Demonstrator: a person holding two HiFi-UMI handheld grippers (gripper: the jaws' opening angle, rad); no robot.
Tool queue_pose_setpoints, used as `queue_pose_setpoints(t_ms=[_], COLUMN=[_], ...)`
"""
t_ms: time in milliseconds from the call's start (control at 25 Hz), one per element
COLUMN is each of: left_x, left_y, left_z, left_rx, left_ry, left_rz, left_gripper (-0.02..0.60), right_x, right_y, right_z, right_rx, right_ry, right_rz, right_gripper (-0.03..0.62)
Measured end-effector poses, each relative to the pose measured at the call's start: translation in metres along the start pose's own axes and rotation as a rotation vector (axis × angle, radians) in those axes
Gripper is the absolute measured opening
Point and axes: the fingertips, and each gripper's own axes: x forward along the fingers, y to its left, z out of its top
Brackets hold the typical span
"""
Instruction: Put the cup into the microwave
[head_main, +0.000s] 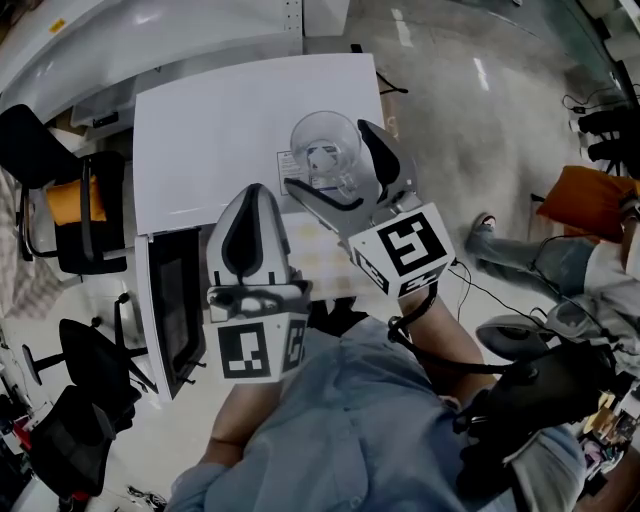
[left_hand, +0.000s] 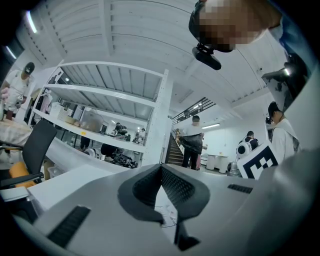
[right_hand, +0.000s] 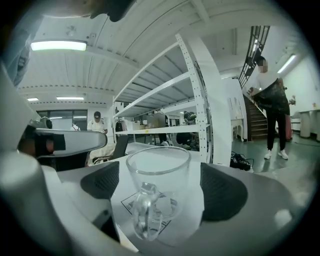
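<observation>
A clear glass cup (head_main: 322, 140) with a handle stands upright on the flat white top of the microwave (head_main: 220, 120), over a printed label. My right gripper (head_main: 332, 158) is open, one jaw on each side of the cup. In the right gripper view the cup (right_hand: 157, 175) sits between the dark pads (right_hand: 222, 192) with a gap on both sides, its handle facing the camera. My left gripper (head_main: 253, 195) hovers at the microwave's near edge, shut with nothing in it; its pads (left_hand: 175, 187) meet. The microwave's dark door (head_main: 175, 300) hangs open at the left.
Black office chairs (head_main: 60, 200) stand left of the microwave. Another person's legs (head_main: 530, 260) and an orange bag (head_main: 590, 200) are on the floor at the right. White shelving (right_hand: 200, 100) and a standing person (right_hand: 272, 100) lie beyond.
</observation>
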Motion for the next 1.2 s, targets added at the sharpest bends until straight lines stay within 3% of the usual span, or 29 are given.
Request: queue_pose_setpoints(t_ms=[200,880,1040,1200], left_x=[0.0,0.01,0.011,0.012], left_y=[0.001,0.009,0.012,0.014], left_z=[0.004,-0.001,-0.001,0.0], left_rx=[0.003,-0.022,-0.022,-0.022], left_ry=[-0.008,0.005,0.006,0.006], left_rz=[0.002,0.01,0.016,0.02], left_gripper=[0.006,0.006,0.006,0.006], right_x=[0.01,0.031,0.032,0.032], right_y=[0.001,-0.008,-0.005,-0.005], right_z=[0.001,-0.003,-0.002,-0.002], right_rx=[-0.015,-0.008,-0.019,-0.025], right_ry=[0.023,0.086,0.075,0.071], right_rz=[-0.043,-0.084,-0.07,-0.067], right_gripper=[0.505,0.5,0.409,0.405])
